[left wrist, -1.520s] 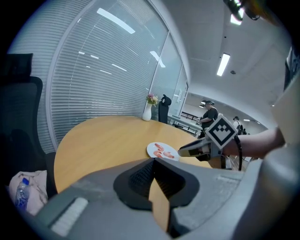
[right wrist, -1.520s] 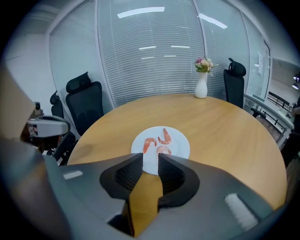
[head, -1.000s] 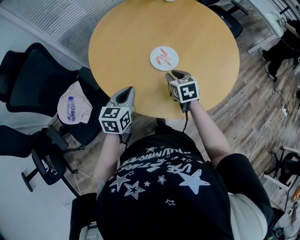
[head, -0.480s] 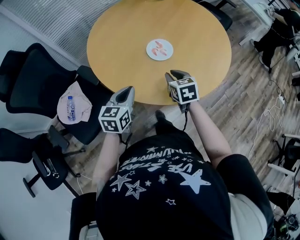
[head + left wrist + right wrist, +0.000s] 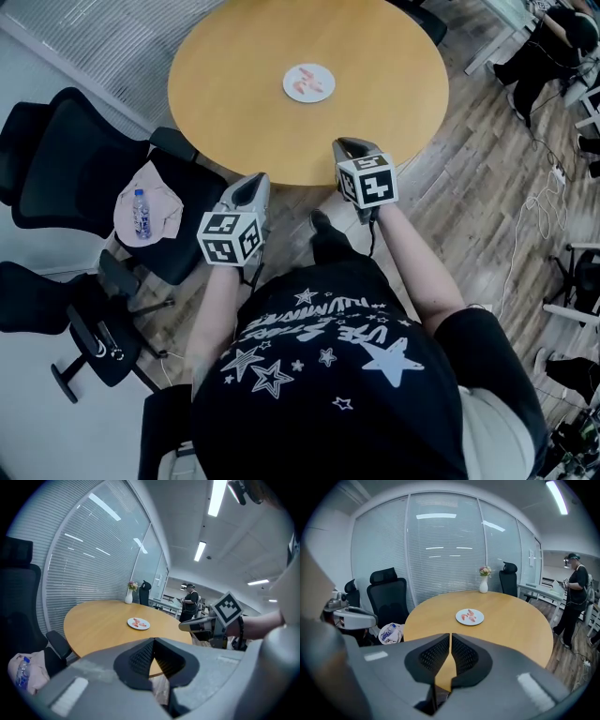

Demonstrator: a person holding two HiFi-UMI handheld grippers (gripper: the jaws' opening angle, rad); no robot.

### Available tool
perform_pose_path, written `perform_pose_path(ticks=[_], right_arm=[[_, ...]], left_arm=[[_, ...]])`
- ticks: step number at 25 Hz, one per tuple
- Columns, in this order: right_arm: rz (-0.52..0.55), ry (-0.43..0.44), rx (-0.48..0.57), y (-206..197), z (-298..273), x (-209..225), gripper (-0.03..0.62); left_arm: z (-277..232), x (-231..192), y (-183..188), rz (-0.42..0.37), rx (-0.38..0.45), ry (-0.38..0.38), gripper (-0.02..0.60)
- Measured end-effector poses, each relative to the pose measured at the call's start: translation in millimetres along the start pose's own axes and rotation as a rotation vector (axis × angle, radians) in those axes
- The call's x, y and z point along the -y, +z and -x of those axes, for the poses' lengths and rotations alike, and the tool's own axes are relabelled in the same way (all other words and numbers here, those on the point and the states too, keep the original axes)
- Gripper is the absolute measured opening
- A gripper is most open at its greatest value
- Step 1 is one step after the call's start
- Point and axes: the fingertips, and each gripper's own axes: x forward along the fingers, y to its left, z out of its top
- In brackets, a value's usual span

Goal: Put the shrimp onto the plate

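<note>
A small white plate (image 5: 308, 82) with several pink shrimp (image 5: 307, 81) on it sits near the middle of the round wooden table (image 5: 234, 94). The plate also shows in the left gripper view (image 5: 138, 623) and in the right gripper view (image 5: 469, 617). Both grippers hang off the table on its near side, pointing at it. My left gripper (image 5: 255, 178) is shut and holds nothing. My right gripper (image 5: 349, 143) hovers just past the table's near edge. Its jaws are closing, with only a thin slit left and nothing between them (image 5: 450, 637).
Black office chairs (image 5: 66, 159) stand to the left. One carries a pink cloth and a water bottle (image 5: 142, 216). A white vase with flowers (image 5: 483, 584) stands at the table's far edge. A person (image 5: 575, 597) stands to the right. Cables (image 5: 539, 248) lie on the wooden floor.
The table and plate have slid farther from me in the head view, so both grippers now sit off its near edge. The right gripper's jaws have drawn together.
</note>
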Motion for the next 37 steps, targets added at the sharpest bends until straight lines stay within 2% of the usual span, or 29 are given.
perform_pose_path(ticks=[8,20,37], right_arm=[[-0.002,-0.023,0.026,-11.1,27.2,-8.3,0.002],[-0.013,-0.031,-0.009,-37.9,55.0,-28.3,0.000],[-0.035,-0.062,0.023,-46.6,83.9,-44.1,0.000]], left_arm=[[15.3,11.7,-8.3,-0.017,0.004,-0.029,0.002],[38.4,25.1,-22.6,-0.032,-0.010,-0.063,0.002],[61.3,31.9,-34.9,-0.029,-0.004,-0.089,0.002]])
